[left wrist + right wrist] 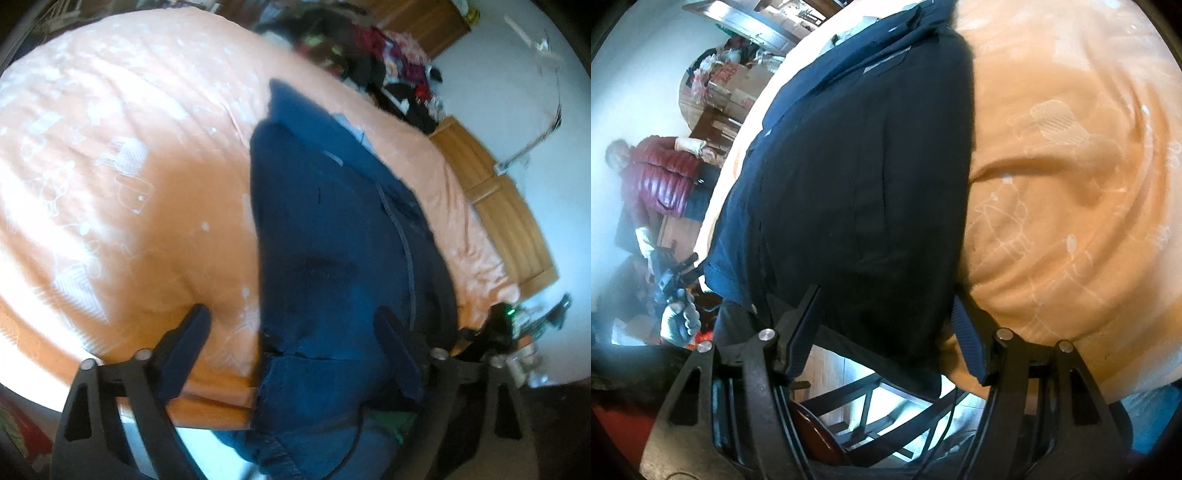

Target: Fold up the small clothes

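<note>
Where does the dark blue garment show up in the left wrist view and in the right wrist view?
Left wrist view: the dark blue garment runs from upper middle down to the bottom edge, right of centre, hanging off the bed's near edge.
Right wrist view: it fills the centre, from the top down to between the open fingers.
Shared landmark: the orange bedspread it lies on.

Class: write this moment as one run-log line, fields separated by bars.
stage: pre-grasp | item: navy garment flat on orange bedsheet, near end overhanging | left hand-held gripper: open | right hand-held gripper: open, straddling garment's edge
</note>
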`<action>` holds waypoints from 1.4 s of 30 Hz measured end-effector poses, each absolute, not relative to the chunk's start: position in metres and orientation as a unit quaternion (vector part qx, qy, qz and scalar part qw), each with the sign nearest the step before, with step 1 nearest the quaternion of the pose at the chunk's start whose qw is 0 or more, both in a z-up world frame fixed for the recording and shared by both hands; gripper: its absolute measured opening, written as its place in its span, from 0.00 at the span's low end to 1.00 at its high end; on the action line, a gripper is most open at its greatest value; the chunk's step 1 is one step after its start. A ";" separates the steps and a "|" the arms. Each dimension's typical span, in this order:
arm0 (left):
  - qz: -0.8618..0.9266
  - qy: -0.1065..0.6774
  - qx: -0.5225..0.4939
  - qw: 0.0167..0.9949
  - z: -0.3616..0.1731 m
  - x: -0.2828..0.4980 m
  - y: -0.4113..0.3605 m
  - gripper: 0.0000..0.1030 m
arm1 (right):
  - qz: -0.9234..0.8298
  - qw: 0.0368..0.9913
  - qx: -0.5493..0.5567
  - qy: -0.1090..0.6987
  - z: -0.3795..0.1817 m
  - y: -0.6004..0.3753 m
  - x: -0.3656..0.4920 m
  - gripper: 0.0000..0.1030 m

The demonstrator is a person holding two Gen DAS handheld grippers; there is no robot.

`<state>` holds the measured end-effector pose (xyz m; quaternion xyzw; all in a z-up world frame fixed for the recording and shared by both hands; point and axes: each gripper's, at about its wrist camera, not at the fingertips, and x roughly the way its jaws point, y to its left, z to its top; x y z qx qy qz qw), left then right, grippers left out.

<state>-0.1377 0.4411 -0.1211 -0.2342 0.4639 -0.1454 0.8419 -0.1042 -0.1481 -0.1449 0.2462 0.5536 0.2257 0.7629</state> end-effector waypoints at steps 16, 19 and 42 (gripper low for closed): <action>-0.176 0.481 -0.252 0.821 -0.135 -0.125 0.430 0.39 | 0.206 0.795 0.180 0.542 -0.132 -0.138 -0.116 0.60; -0.181 0.478 -0.253 0.821 -0.136 -0.125 0.431 0.39 | 0.214 0.795 0.188 0.536 -0.125 -0.144 -0.112 0.60; -0.204 0.510 -0.258 0.795 -0.149 -0.119 0.428 0.16 | 0.258 0.730 0.314 0.550 -0.166 -0.143 -0.107 0.59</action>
